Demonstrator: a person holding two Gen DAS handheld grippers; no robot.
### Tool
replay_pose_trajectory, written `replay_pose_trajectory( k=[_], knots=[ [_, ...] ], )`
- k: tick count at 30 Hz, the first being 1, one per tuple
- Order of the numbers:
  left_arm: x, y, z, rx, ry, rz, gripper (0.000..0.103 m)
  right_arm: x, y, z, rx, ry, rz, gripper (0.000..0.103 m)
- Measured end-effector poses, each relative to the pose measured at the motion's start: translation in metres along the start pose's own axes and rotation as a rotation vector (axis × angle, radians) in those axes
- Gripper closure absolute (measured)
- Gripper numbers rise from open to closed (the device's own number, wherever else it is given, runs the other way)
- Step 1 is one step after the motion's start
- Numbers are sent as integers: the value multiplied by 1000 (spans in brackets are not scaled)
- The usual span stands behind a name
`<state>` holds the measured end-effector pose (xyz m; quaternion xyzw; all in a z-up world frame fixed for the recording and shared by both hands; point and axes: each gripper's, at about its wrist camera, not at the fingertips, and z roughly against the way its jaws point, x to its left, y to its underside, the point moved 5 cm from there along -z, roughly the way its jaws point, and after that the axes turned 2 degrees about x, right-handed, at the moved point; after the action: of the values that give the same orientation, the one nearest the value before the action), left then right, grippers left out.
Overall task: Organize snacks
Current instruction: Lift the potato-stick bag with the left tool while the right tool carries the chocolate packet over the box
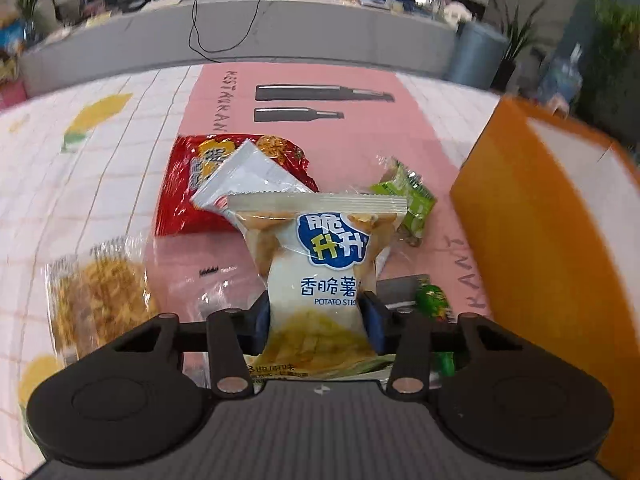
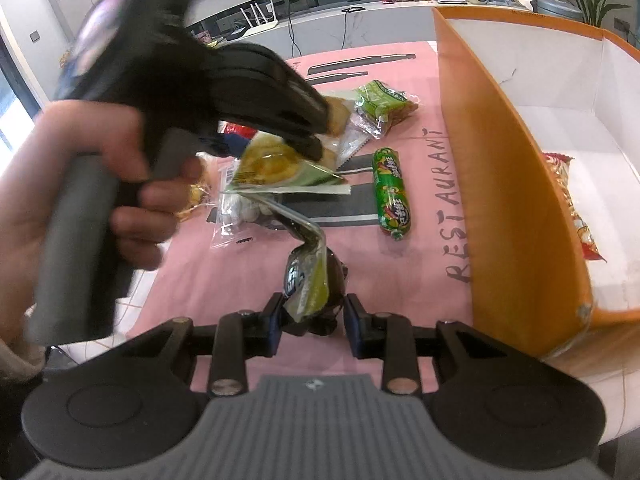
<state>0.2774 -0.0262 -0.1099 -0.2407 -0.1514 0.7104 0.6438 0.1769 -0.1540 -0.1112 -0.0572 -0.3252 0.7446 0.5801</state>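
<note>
Left wrist view: my left claw point(image 1: 316, 320) is clamped on the potato stick bag point(image 1: 320, 264), lifted over the pink mat point(image 1: 320, 120). My right claw point(image 2: 310, 316) pinches a dark green packet point(image 2: 310, 276) beside the orange box point(image 2: 512, 200).

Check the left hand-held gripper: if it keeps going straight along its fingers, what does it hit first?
Probably the white sachet lying on the red snack bag, just beyond the potato stick pack that the left hand-held gripper holds. Depth is unclear.

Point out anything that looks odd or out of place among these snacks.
The dark green packet in the right gripper looks crumpled, with its top folded over. Otherwise, snacks lie loose on the pink mat; only one red bag is in the orange box.
</note>
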Motion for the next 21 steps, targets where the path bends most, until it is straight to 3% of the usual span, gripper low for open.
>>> replay_pose_trajectory(
  k=[6,12,19,21],
  knots=[
    [21,16,48,-87,57,5,53,2,3,2,-9,14,19,73],
    [57,44,94,-144,112,82,54,8,5,3,-20,35,52,73],
    [78,69,113,-202,198,147,54,15,9,0,-39,43,81,72],
    [81,70,111,-203,216,148,54,13,10,-3,-43,50,76,64]
  ],
)
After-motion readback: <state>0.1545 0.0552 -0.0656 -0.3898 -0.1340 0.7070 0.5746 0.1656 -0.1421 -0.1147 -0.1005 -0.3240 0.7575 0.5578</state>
